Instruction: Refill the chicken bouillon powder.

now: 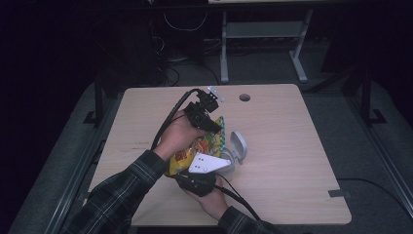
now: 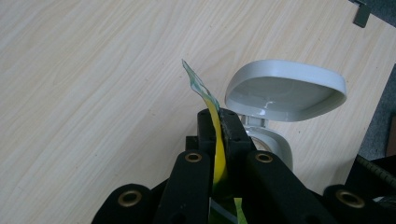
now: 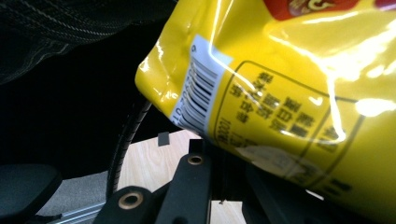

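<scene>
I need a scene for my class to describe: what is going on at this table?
A person holds a yellow snack bag above the wooden table with two hand-held grippers. The left gripper is shut on the bag's thin top edge, and the right gripper is shut on its lower part. A small white bin with its lid tipped open sits right beside the bag.

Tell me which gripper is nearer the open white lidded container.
Right. The right gripper, shut on the yellow snack bag, lies right beside the white container. The left gripper pinches the bag's top edge, farther up the table.
</scene>
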Available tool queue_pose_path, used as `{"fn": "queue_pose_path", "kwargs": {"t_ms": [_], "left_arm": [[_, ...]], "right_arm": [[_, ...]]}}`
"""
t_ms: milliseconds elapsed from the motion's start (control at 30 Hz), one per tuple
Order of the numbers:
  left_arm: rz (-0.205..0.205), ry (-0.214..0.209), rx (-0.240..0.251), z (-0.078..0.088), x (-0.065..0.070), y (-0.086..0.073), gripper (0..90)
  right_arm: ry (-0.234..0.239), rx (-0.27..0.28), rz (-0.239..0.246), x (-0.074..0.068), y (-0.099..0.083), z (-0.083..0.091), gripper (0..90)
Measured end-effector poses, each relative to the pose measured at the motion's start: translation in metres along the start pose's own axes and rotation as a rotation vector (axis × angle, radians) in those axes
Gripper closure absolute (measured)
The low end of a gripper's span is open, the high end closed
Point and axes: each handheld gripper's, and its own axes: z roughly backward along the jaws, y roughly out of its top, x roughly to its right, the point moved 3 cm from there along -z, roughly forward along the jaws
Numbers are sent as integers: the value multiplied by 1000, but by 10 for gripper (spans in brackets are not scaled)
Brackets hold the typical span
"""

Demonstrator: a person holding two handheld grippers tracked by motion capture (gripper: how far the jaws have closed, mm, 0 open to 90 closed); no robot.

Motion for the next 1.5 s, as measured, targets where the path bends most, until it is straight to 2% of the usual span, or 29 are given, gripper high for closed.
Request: {"fn": "queue_pose_path", "kwargs": {"t_ms": [700,1500], "left_arm": [[-7,5,-6,1,2,5,894],[1,-1,-6,-4,1,2,893]], "right_arm": [[0,13,-23,1,4,2,900],[6,5,-15,2,2,0,900]]}}
